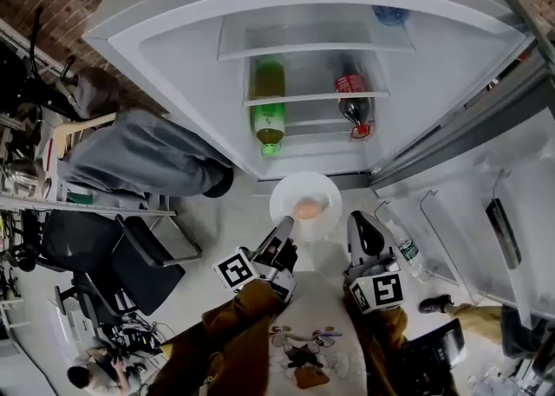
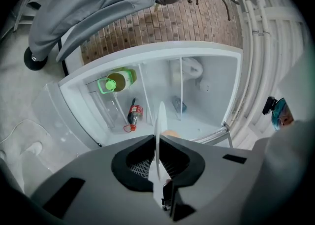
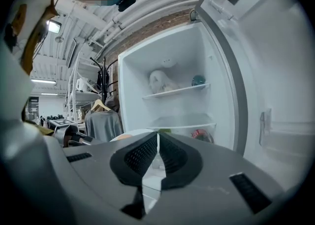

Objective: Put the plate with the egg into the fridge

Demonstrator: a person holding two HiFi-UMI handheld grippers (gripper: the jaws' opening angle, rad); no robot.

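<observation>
A white plate (image 1: 316,191) with a brownish egg (image 1: 307,209) on it is held in front of the open fridge (image 1: 173,30). My left gripper (image 1: 284,228) is shut on the plate's near left rim. In the left gripper view the plate (image 2: 160,118) stands edge-on between the pads, with the egg (image 2: 171,134) just past them. My right gripper (image 1: 362,223) hangs to the right of the plate, shut and holding nothing. In the right gripper view its pads (image 3: 157,140) meet, and the plate (image 3: 133,132) shows to the left.
Inside the fridge a green bottle (image 1: 268,104) and a cola bottle (image 1: 354,100) lie on a shelf, with a blue item (image 1: 390,15) higher up. The fridge door (image 1: 486,212) stands open at right. A grey garment (image 1: 143,156) and a black chair (image 1: 130,264) are at left.
</observation>
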